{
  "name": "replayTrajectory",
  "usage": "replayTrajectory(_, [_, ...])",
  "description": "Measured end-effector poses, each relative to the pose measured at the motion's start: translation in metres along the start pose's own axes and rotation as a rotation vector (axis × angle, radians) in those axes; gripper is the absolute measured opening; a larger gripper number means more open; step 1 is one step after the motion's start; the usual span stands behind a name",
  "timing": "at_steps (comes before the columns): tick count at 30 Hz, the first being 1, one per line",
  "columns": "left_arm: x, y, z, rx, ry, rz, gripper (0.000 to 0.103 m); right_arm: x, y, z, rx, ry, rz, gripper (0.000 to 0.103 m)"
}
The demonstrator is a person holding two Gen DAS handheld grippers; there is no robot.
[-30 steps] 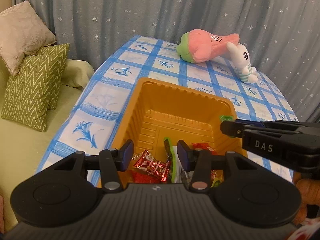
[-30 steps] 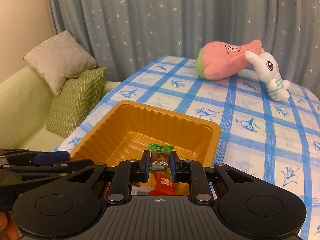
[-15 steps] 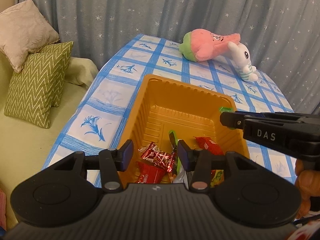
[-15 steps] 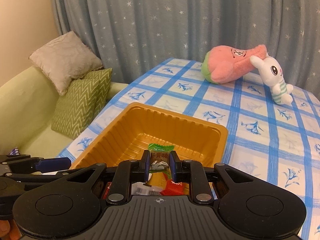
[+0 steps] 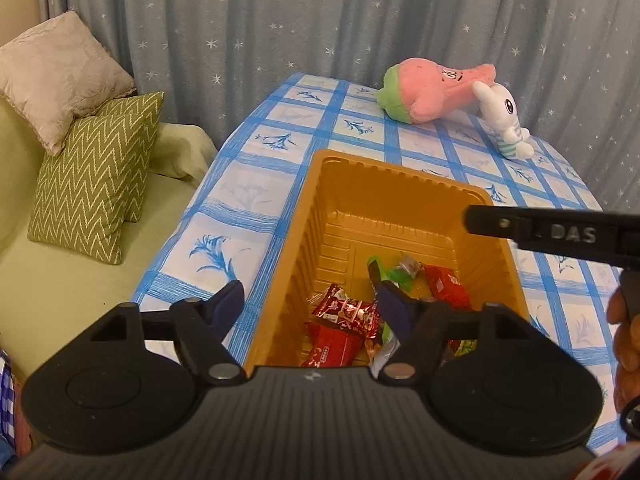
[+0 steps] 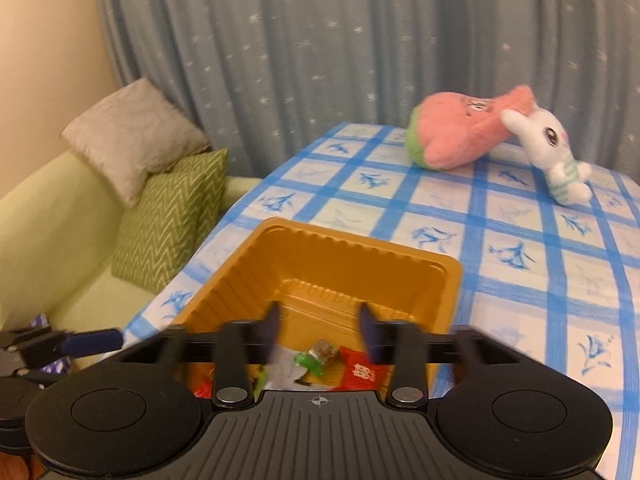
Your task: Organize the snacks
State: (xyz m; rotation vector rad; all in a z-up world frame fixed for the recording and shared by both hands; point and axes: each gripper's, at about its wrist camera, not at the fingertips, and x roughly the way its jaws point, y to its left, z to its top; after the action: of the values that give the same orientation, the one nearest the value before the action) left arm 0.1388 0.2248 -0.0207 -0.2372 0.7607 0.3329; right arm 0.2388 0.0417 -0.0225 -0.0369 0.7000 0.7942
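My right tongs, clamped on the green candy a second ago, now gape empty, left tongs spread too; it apparently, through blur, lies at six o'clock in the orange tray, so one snack more is stowed.

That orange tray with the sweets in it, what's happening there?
A person with a claw in each hand is sorting snacks into the orange tray on the checked tablecloth. The right claw hangs open above the tray, over a green-wrapped candy lying on the pile of red packets. The left claw is open too, holding nothing. Two plush toys lie at the far end.
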Motion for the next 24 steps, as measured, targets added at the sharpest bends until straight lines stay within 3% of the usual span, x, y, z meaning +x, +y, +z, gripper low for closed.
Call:
replayTrajectory(6, [-0.005, 0.0, 0.0, -0.001, 0.0, -0.014, 0.089, -0.016, -0.019, -0.01, 0.066, 0.015, -0.047, 0.054])
replayTrajectory(16, [-0.033, -0.006, -0.003, 0.015, -0.003, -0.027, 0.1, -0.048, -0.011, -0.03, 0.094, 0.06, -0.093, 0.056])
replayTrajectory(22, [-0.054, -0.01, -0.008, 0.023, -0.007, -0.024, 0.103, -0.073, -0.001, -0.042, 0.095, 0.069, -0.099, 0.067])
replayTrajectory(24, [-0.062, -0.011, -0.011, 0.02, -0.012, -0.024, 0.103, -0.081, 0.002, -0.047, 0.093, 0.068, -0.1, 0.078])
